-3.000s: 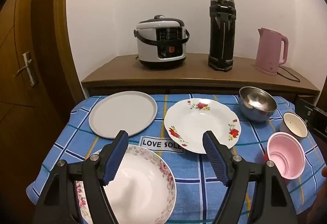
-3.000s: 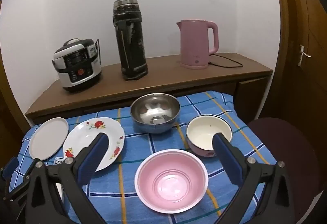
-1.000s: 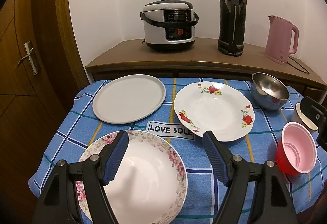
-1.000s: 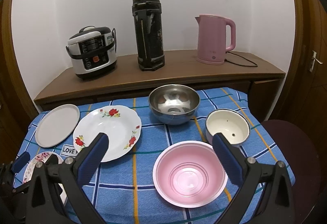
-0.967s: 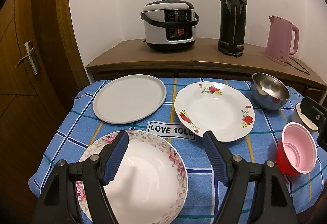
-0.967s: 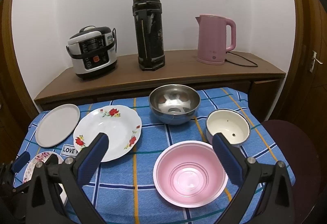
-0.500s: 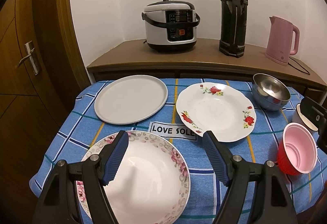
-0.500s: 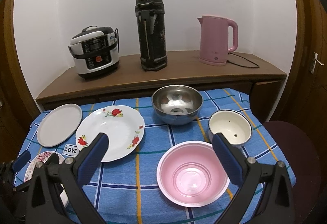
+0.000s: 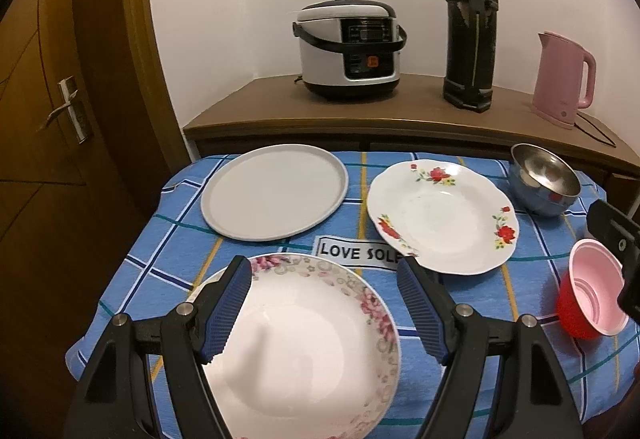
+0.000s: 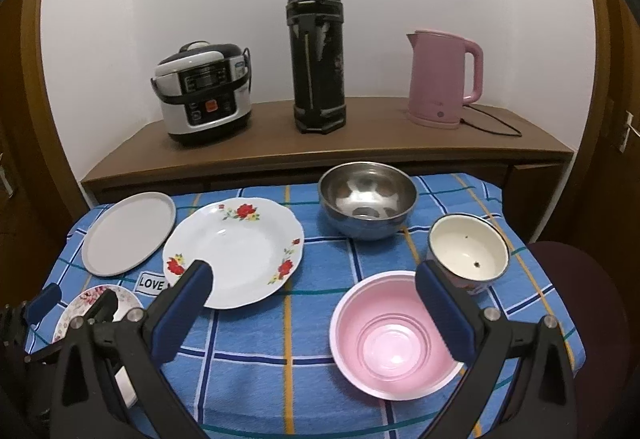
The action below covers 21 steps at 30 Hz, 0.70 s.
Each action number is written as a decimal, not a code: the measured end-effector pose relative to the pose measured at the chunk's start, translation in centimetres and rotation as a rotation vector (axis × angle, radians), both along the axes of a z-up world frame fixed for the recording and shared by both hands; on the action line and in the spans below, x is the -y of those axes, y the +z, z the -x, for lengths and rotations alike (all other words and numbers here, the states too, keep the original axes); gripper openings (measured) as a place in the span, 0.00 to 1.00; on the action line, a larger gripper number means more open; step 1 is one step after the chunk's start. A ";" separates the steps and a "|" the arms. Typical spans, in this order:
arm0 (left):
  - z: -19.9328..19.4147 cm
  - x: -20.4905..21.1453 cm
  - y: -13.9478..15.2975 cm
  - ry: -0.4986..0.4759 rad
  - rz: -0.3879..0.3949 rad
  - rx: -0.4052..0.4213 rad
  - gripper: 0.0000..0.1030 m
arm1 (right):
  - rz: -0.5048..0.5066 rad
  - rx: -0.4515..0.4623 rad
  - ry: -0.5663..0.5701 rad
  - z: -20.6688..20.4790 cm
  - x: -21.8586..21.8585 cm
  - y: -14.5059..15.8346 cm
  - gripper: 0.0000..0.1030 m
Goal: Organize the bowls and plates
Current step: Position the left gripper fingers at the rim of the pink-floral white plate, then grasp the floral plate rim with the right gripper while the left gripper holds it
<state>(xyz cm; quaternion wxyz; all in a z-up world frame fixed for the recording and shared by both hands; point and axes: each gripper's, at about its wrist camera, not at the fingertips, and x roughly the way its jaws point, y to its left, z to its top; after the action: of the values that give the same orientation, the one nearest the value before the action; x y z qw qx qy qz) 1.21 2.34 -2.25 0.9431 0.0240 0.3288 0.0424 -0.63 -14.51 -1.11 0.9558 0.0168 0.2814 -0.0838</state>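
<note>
Left gripper (image 9: 324, 303): jaws apart, above the pink-flowered plate (image 9: 304, 355) at the table's near left. Right gripper (image 10: 312, 303): jaws apart, above the pink bowl (image 10: 394, 339), near right.

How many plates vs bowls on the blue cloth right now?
Plates: 3 – grey plate, red-flower plate, pink-flower plate
Bowls: 3 – steel bowl, cream bowl, pink bowl
Total: 6

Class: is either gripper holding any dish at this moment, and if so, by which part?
Nothing is held. The left gripper and right gripper are both open, hovering above the table.
</note>
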 end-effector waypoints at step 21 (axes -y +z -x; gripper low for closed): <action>0.7 -6.2 -1.7 0.101 -0.020 -0.046 0.75 | -0.018 -0.044 0.214 -0.8 -5.3 -2.4 0.93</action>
<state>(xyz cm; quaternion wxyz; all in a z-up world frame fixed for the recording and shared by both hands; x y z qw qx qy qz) 0.50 8.50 -3.93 0.9317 0.0176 0.3508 0.0925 0.12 -9.16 -3.55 0.9526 -0.0067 0.3033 0.0207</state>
